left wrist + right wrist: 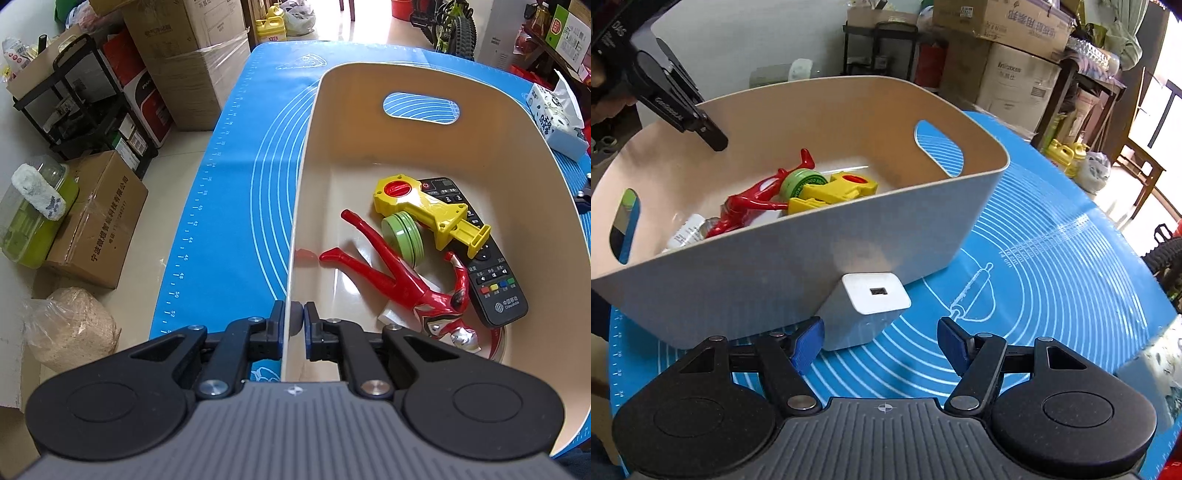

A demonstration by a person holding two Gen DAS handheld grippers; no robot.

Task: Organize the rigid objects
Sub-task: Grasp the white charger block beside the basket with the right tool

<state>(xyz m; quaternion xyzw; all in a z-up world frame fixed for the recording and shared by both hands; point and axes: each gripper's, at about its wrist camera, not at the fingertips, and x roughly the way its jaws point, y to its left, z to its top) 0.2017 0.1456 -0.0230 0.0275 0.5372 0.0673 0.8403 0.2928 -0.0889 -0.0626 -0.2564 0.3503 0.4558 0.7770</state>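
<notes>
Left wrist view: my left claw [294,319] is pinched narrow on the near wall of the cream bin [480,122], one pad outside and one inside the rim, steadying it on the blue mat [229,206]. Inside the bin, left to right, lie a red toy figure [402,280], a green round tin [402,238], a yellow plastic toy [428,210] and a black remote [487,273], the yellow toy resting partly across the remote.

Right wrist view: the same bin [798,273] fills the left and centre of the frame, with my left claw [713,142] seen clamped on its far rim at upper left. The piece left outside is a white charger block [866,314], standing on the mat just beside the bin's outer wall, its socket face turned up toward the camera. My right claw [882,345] hangs wide over it, blue pads spread. The left pad [807,347] sits close against the block's left side; the right pad [951,345] stands clear of it.

As I judge it, the block lies straight ahead and slightly left of the claw's centre, its long axis running away from me toward the bin. The right hand is plainly the nearer one, and a small shift left should centre the block before closing.
</notes>
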